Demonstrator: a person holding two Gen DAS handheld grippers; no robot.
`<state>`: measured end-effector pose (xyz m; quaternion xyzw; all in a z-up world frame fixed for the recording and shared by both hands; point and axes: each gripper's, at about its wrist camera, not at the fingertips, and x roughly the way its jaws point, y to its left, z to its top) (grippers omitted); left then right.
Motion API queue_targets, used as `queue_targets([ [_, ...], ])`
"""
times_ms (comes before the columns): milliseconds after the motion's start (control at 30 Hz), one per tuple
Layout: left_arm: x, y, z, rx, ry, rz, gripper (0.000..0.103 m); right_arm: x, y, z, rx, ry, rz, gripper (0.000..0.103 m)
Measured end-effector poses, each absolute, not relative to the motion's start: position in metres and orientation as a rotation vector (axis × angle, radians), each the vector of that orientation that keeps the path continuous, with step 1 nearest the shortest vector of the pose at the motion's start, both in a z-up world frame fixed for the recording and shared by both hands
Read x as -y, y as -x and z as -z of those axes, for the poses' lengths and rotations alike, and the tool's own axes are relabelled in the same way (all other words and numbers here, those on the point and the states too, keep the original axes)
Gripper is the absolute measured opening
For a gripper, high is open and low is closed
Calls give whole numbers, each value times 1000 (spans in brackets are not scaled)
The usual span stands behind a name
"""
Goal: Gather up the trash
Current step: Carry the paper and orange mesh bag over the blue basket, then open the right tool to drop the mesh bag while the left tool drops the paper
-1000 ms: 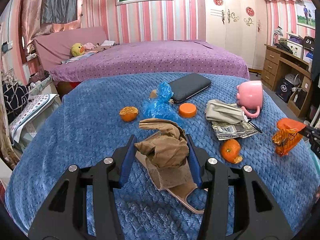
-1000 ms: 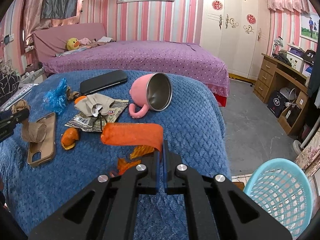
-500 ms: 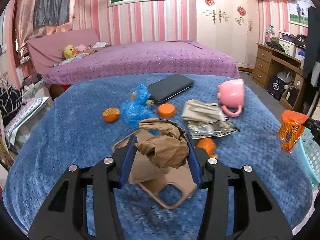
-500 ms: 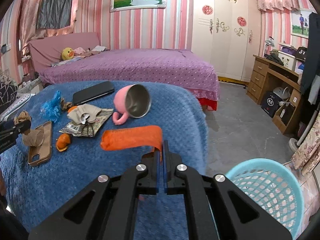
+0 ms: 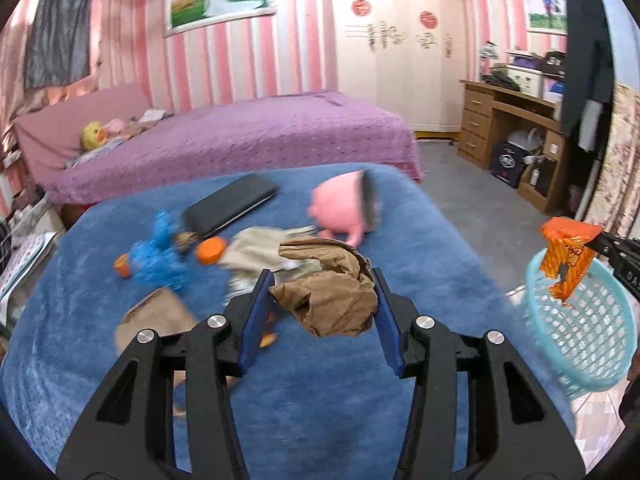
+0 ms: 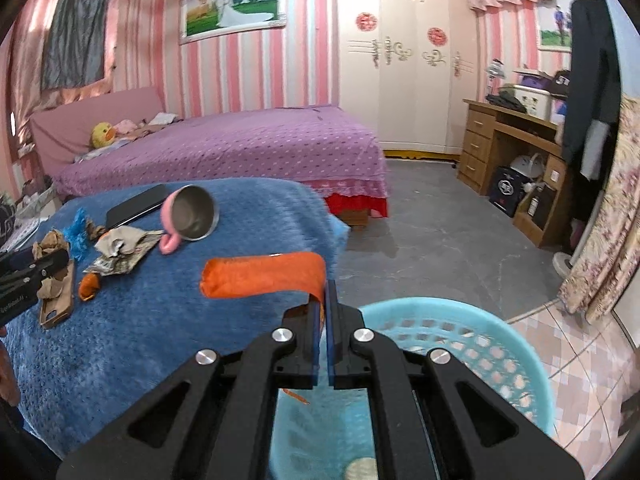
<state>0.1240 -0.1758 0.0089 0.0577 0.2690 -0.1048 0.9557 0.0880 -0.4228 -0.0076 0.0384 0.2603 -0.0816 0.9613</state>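
My left gripper (image 5: 320,284) is shut on a crumpled brown paper wad (image 5: 332,300), held above the blue blanket (image 5: 320,400). My right gripper (image 6: 323,292) is shut on an orange snack wrapper (image 6: 264,276); it hangs over the rim of the light-blue trash basket (image 6: 480,332). In the left wrist view the same orange wrapper (image 5: 568,256) dangles above the basket (image 5: 588,332) at the right. More trash lies on the blanket: a blue plastic bag (image 5: 160,252), crumpled paper and a flat wrapper (image 6: 120,248), an orange peel (image 6: 89,285).
A pink mug (image 6: 188,220) lies on its side beside a dark phone (image 6: 136,206). A brown phone case (image 6: 58,304) and an orange cap (image 5: 211,250) sit on the blanket. Behind are a purple bed (image 6: 240,148) and a wooden desk (image 6: 516,140); grey floor (image 6: 440,232) lies between.
Both grippers have swung right with their loads. The brown wad rose off the phone case. The orange wrapper moved from over the blanket to over the basket.
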Motion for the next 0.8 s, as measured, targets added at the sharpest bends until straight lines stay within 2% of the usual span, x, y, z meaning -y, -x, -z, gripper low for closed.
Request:
queue_targets([
  [300,270,-113,-4,-563,-134,357,47,480,-66,16,-541,-104,231,2],
  [500,329,-107,22,-615,-170,443,47,504,-59,27,-585,-80,269,2],
  [800,370,-109,38,-669,-180,495,47,553,-36,39,-600,-160,352,2],
])
